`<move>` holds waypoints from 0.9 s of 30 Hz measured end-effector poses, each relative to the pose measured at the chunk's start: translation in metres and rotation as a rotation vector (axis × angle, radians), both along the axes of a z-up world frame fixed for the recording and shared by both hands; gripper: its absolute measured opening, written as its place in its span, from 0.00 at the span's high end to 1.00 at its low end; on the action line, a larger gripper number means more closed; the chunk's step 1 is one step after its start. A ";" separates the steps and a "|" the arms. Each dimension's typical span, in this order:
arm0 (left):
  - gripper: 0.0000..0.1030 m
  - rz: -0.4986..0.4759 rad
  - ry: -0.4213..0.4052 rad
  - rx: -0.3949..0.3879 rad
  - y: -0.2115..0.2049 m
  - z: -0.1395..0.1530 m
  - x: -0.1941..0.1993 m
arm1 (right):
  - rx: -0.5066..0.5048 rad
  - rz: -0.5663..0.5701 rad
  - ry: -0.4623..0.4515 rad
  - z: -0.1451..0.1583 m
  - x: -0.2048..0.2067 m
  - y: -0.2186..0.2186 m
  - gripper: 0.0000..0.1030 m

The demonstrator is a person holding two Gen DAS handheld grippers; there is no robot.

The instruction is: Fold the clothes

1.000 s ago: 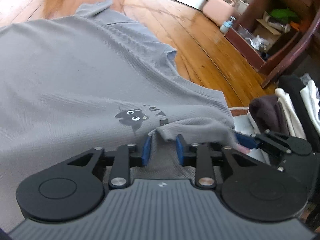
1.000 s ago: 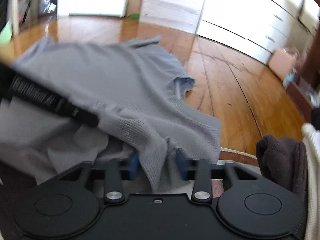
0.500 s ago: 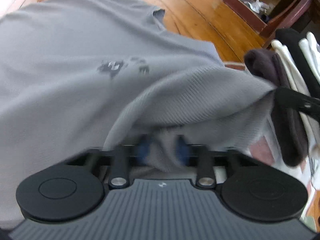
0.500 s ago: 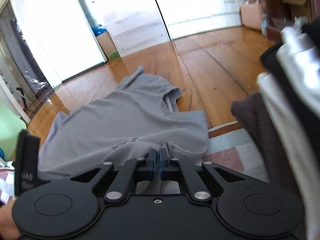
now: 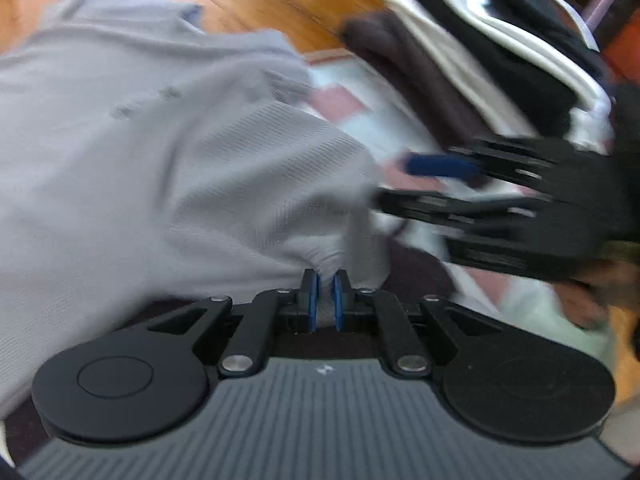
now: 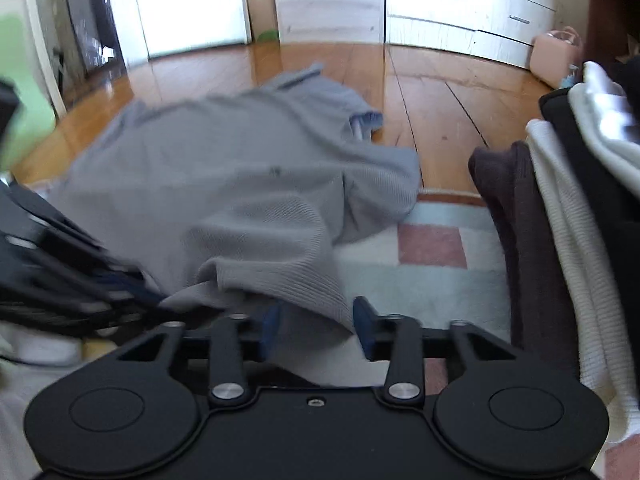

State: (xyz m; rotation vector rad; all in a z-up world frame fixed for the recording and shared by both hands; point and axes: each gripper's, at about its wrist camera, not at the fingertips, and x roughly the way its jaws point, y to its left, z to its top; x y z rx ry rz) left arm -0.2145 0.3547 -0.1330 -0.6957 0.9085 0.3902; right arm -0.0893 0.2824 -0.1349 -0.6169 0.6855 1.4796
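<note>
Since the earlier frames, both grippers have drawn the hem of the grey shirt (image 6: 224, 184) back from the wooden floor (image 6: 448, 120) toward the patterned rug (image 6: 432, 272), and the right gripper's (image 6: 316, 328) jaws, clamped together half a second ago, now stand apart. Left gripper (image 5: 324, 304): blue pads nearly together, clenched on a bunched pinch of the shirt's (image 5: 168, 160) hem, which puckers just above the fingertips. Right gripper: jaws opening; a fold of ribbed grey cloth lies between the blue pads, but neither pad presses on it, so the fabric is released. In the left wrist view the right gripper (image 5: 472, 184) appears blurred at the right, its two fingers separated, with part of a hand (image 5: 592, 292) behind it. In the right wrist view the left gripper (image 6: 132, 292) appears blurred at the lower left, touching the cloth's edge.

Shirt: spread mostly over the wooden floor, collar end farthest from the cameras, near hem lifted and doubled over onto the rug. A stack of folded clothes (image 6: 560, 208), dark brown, white and black, stands just to the right of the shirt. White drawers (image 6: 480, 12) and a pink case (image 6: 554, 56) lie well beyond.
</note>
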 end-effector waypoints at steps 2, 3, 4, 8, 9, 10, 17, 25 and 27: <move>0.90 0.007 0.065 0.003 0.001 -0.008 0.000 | -0.055 0.018 -0.041 -0.014 -0.002 0.003 0.55; 0.91 0.015 0.108 0.014 0.002 -0.014 0.000 | -0.090 0.025 -0.056 -0.022 -0.003 0.004 0.55; 0.91 0.015 0.157 0.055 0.001 -0.018 0.002 | -0.100 0.014 -0.053 -0.026 0.000 0.006 0.55; 0.84 -0.019 0.179 0.223 -0.003 -0.016 0.008 | -0.107 -0.049 -0.073 -0.041 0.010 0.018 0.55; 0.77 -0.015 0.144 0.226 -0.002 -0.013 0.008 | -0.108 -0.060 -0.080 -0.044 0.013 0.022 0.51; 0.71 -0.008 0.107 0.224 0.000 -0.011 0.008 | -0.097 -0.060 -0.076 -0.044 0.015 0.024 0.44; 0.53 0.041 0.049 0.252 0.009 -0.004 0.010 | 0.017 0.120 0.058 -0.013 0.005 0.010 0.97; 0.51 0.026 0.261 0.132 0.012 -0.022 0.005 | -0.231 0.039 0.018 -0.010 -0.010 -0.052 0.97; 0.51 0.045 0.265 0.072 0.017 -0.030 0.000 | -0.264 0.018 0.028 -0.017 -0.014 -0.055 0.97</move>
